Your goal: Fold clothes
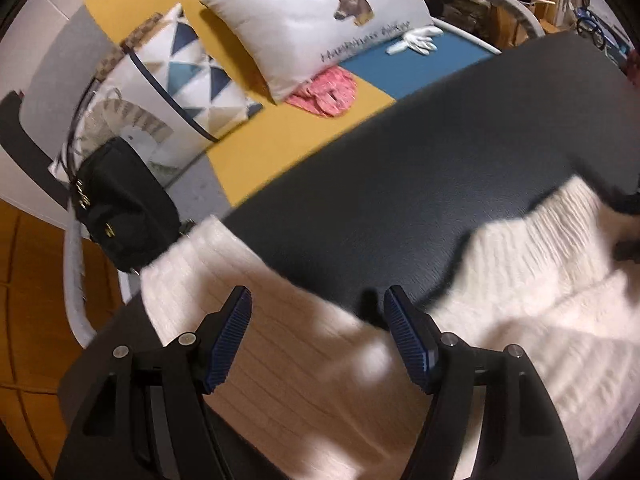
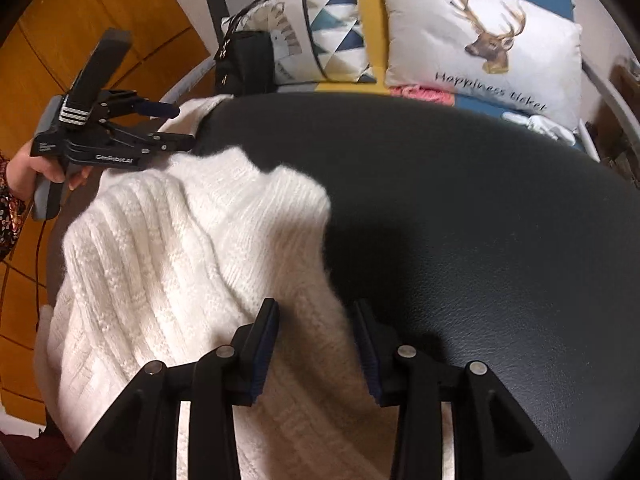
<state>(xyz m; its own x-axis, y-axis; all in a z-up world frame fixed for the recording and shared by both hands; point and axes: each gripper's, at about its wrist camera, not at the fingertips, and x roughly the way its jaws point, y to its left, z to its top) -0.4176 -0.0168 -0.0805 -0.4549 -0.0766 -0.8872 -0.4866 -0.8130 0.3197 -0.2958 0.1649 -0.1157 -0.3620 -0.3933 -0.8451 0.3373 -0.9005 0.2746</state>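
A white ribbed knit sweater [image 2: 180,240] lies bunched on the left part of a dark leather-like table [image 2: 480,220]. My right gripper [image 2: 316,312] hovers open over the sweater's right edge, with nothing between its fingers. My left gripper [image 2: 184,126], held by a hand, stands open at the sweater's far left corner. In the left wrist view the left gripper [image 1: 318,300] is open above a flat part of the sweater [image 1: 300,380], close to its edge on the table [image 1: 400,160]. More of the sweater is heaped, blurred, at the right.
Behind the table is a yellow and blue sofa [image 1: 280,132] with a deer pillow [image 2: 480,52], a triangle-pattern pillow [image 2: 332,36], a pink cloth [image 1: 324,94] and a white glove-like item [image 1: 418,40]. A black bag [image 1: 120,204] sits at the table's left corner. Wooden floor [image 2: 120,12] lies to the left.
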